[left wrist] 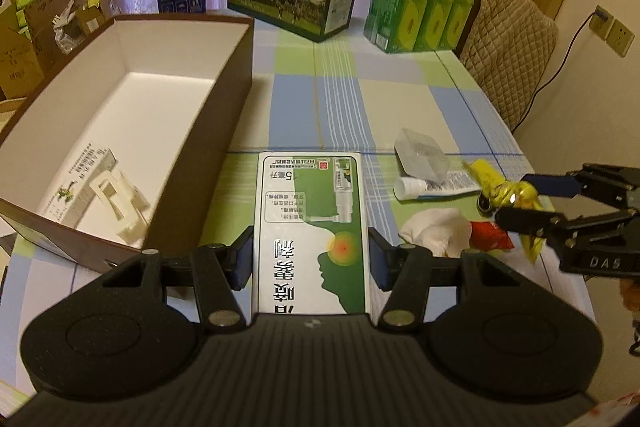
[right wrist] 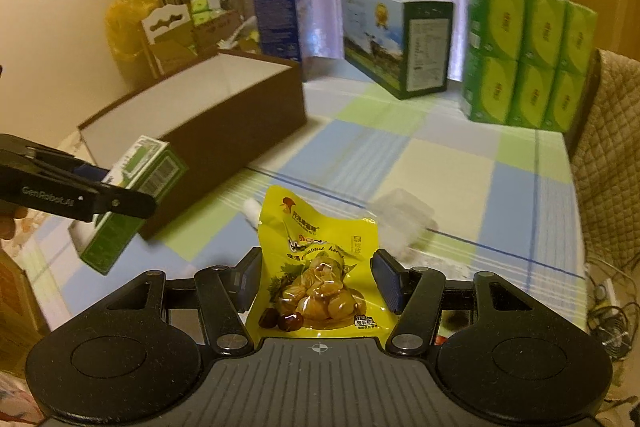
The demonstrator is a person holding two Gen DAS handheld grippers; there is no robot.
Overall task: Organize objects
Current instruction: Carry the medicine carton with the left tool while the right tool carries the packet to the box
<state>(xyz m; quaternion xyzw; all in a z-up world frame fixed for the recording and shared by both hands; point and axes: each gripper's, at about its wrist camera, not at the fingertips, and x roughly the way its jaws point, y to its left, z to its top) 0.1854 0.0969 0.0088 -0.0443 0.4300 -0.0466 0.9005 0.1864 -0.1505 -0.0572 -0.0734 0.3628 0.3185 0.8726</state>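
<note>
Left wrist: spray box (left wrist: 311,231) clamped between left claw (left wrist: 311,259) pads (lengthwise).

Green-and-white printed medicine carton (left wrist: 310,223); glossy yellow chestnut snack packet (right wrist: 318,267); brown cardboard box with white inside (left wrist: 120,115); pale checked cloth of blue, green and cream on the surface (left wrist: 400,99); red wrapper (left wrist: 490,237); white tissue (left wrist: 436,235).
</note>
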